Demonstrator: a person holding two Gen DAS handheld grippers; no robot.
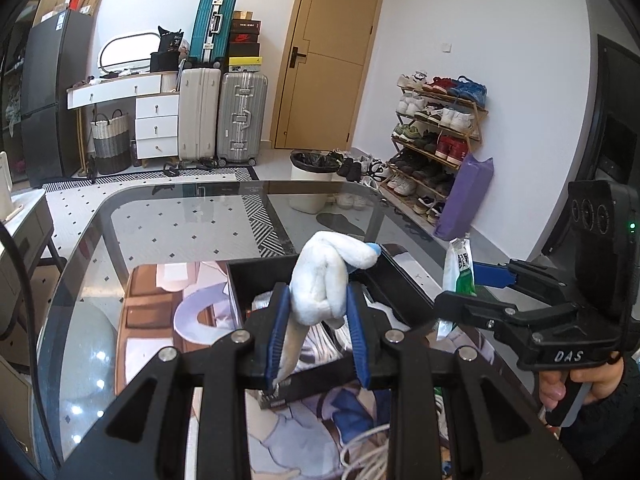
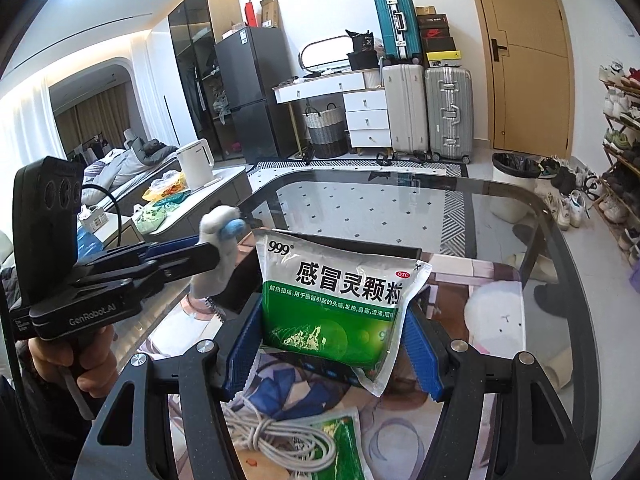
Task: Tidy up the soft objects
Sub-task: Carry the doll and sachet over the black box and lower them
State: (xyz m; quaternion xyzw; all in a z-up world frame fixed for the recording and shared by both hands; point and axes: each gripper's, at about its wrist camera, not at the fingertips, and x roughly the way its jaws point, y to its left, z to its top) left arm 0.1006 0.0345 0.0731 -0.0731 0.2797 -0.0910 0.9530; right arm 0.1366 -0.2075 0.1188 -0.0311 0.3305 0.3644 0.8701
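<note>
My left gripper (image 1: 318, 320) is shut on a white plush toy (image 1: 324, 280) with a blue tip, held above the black box (image 1: 400, 276) on the glass table. It also shows in the right wrist view (image 2: 216, 256). My right gripper (image 2: 332, 344) is shut on a green and white medicine sachet (image 2: 336, 300), held upright above the table just right of the box. The sachet shows edge-on in the left wrist view (image 1: 460, 268). The box holds some pale items, partly hidden by the toy.
A printed mat (image 1: 160, 312) lies on the glass table (image 1: 168, 216). A coiled white cable (image 2: 280, 436) and a second green sachet (image 2: 340, 440) lie near the front. A bin (image 1: 312, 184), a shoe rack (image 1: 436, 140) and suitcases (image 1: 240, 116) stand beyond.
</note>
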